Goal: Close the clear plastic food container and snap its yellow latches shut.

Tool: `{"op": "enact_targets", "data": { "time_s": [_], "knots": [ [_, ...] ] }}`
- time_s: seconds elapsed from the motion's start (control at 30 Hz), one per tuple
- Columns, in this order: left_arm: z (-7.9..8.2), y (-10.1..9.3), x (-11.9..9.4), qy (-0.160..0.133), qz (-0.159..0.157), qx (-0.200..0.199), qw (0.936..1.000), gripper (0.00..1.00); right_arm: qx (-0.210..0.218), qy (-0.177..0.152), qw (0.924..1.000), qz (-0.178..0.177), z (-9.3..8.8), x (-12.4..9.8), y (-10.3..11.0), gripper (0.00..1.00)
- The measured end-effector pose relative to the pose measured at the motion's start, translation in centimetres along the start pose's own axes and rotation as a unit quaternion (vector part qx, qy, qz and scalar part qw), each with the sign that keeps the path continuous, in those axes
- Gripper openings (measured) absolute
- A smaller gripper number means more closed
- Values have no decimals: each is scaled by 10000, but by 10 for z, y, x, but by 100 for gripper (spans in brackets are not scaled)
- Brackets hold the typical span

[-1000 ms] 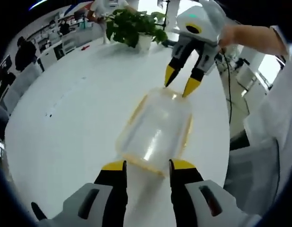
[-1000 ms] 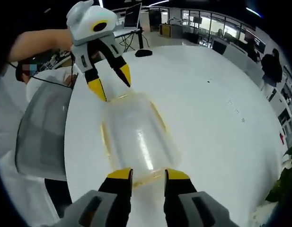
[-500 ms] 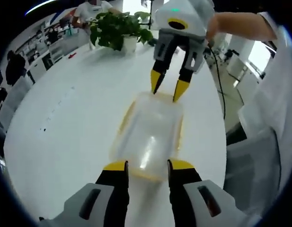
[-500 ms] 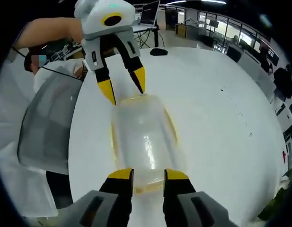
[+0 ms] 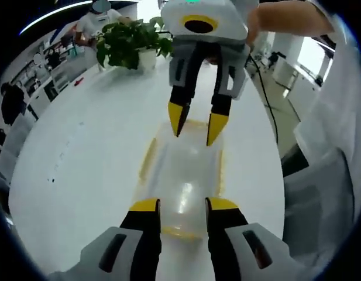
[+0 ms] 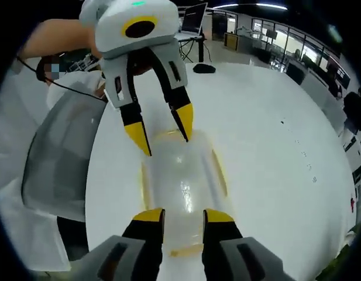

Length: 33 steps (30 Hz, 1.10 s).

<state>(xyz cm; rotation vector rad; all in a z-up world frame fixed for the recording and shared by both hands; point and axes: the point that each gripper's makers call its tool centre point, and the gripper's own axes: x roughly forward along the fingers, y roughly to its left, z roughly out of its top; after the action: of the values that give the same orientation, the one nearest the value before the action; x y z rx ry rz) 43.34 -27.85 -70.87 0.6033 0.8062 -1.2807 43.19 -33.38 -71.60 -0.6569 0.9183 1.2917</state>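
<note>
While both my tongs point at each other over 1 clear container [image 5: 183,175] at frame centre on the white tabletop [image 5: 86,158], its yellow latches [image 5: 148,158] line the sides. Left tongs [image 5: 183,206]: jaws apart, above its near end. Right tongs [image 6: 183,216]: likewise apart. Potted plant [image 5: 124,41]: upper left.

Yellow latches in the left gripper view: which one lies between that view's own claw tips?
The short-end latch at the container's near end, between the left claw tips; the long-side latches run along its edges.
</note>
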Motion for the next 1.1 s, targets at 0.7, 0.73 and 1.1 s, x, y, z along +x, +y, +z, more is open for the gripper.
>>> {"op": "enact_targets", "data": {
  "time_s": [0.7,0.73,1.1],
  "knots": [
    [17,-11,21,-111,-94,110,9998,23,-107,-165,9998,25,22,9,-6,21],
    [18,-12,23,-103,-109,122,9998,25,-148,-151,9998,-1,22,9,-9,21],
    [14,-13,27,39,23,363,9993,25,-341,-23,9993,-125,22,12,-20,20]
  ]
}}
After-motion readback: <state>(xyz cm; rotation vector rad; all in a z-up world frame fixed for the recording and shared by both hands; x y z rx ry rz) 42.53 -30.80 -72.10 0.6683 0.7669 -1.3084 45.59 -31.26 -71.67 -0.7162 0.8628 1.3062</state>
